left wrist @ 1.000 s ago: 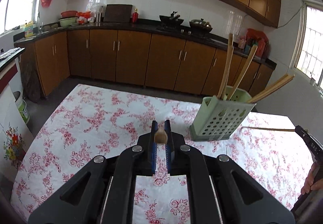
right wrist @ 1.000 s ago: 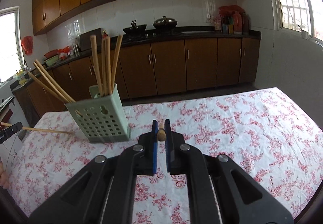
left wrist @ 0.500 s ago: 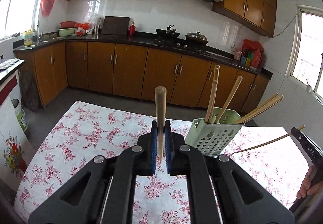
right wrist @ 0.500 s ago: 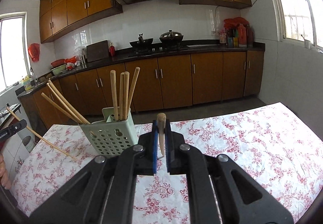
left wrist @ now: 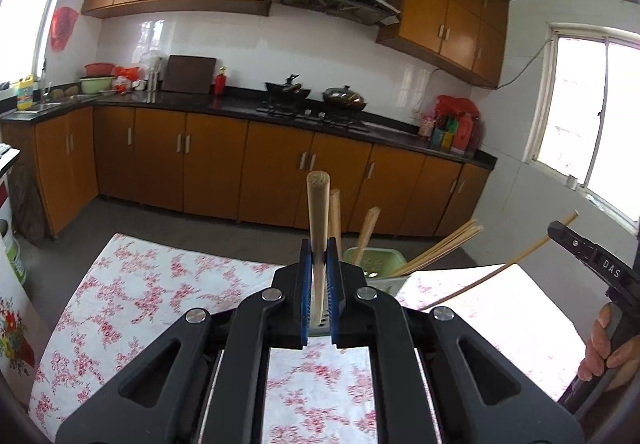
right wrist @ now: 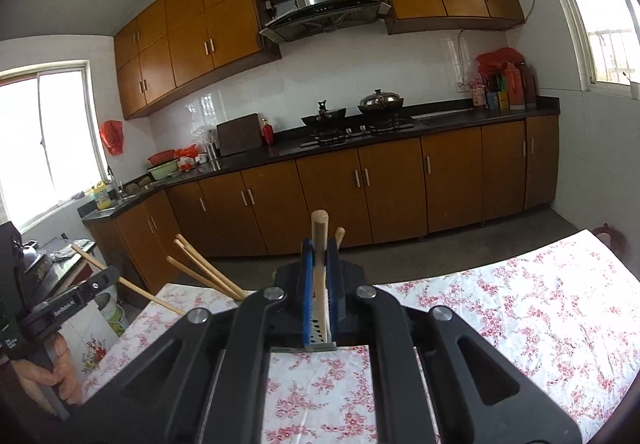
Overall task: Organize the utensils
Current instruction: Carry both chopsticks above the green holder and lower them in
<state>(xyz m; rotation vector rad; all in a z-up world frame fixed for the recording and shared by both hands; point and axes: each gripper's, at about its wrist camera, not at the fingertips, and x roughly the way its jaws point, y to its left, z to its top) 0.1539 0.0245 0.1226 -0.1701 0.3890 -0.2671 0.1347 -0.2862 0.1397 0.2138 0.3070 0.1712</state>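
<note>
The left gripper (left wrist: 319, 256) has its blue pads (left wrist: 305, 276) pressed flat against a single wooden chopstick (left wrist: 318, 212), which stands nearly upright in its own view, thick end at twelve o'clock and thin end down between the jaws. In the right wrist view the same gripper (right wrist: 110, 274) shows at nine o'clock, with that chopstick (right wrist: 132, 286) slanting across it and a person's hand (right wrist: 48, 372) wrapped round the handle below.

The right gripper (right wrist: 319, 260) is likewise clamped narrow on a second chopstick (right wrist: 319, 240), held upright and slightly tilted. From the left wrist view it (left wrist: 554, 230) sits at three o'clock (only its black tip and a few fingers (left wrist: 600, 348) are visible), its chopstick (left wrist: 496, 274) running down towards the table.

The pale green perforated utensil holder (left wrist: 372, 258) stands on the floral tablecloth (left wrist: 132, 296) just past the left gripper's tip, at about one o'clock. Several chopsticks (left wrist: 444, 246) lean out of it towards two o'clock; others (left wrist: 366, 232) stand more upright.
</note>
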